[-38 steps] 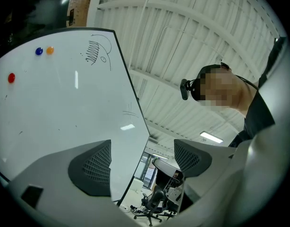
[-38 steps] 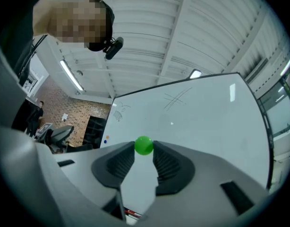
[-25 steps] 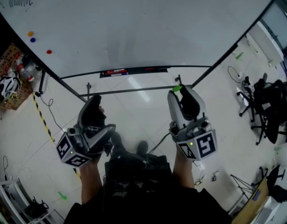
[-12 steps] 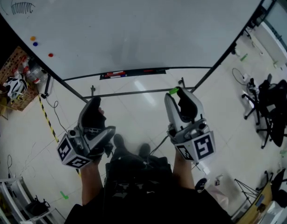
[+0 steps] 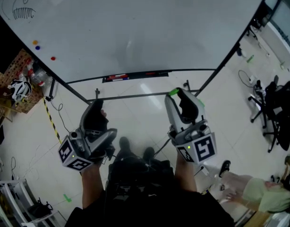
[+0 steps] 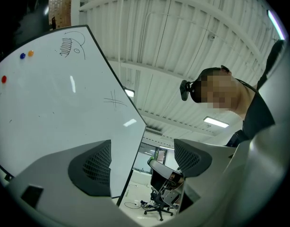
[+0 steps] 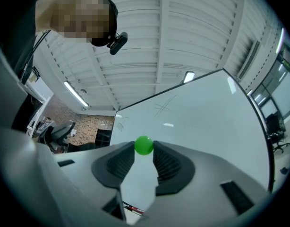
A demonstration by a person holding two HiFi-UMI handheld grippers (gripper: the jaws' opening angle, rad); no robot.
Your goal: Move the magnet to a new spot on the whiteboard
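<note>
Right hand-held gripper (image 7: 144, 149): is pinching the green magnet (image 7: 144, 145) between its jaw tips, which are standing only as far apart as the magnet is wide.
Green magnet: is hanging in the air off the whiteboard (image 5: 135, 27), in front of its lower edge, near the right end of the tray (image 5: 135, 74).
Left hand-held gripper (image 6: 142, 160): is standing wide open with nothing between its jaws, and is pointing upward beside the whiteboard's side edge, not touching it.
Whiteboard: is filling the top of the head view, mostly bare, with a doodle (image 5: 22, 11) showing near its upper left corner.
Orange magnet (image 5: 35, 42), blue magnet (image 5: 38, 47), red magnet (image 5: 53, 58): are sticking to the whiteboard near its left edge, below the doodle, the red one lowest.
Tray: is running along the whiteboard's bottom edge, carrying markers.
Chairs (image 5: 279, 112): are standing on the floor to the right of the whiteboard.
Person (image 5: 258, 195): is sitting on the floor, right of the whiteboard and well apart from it.
</note>
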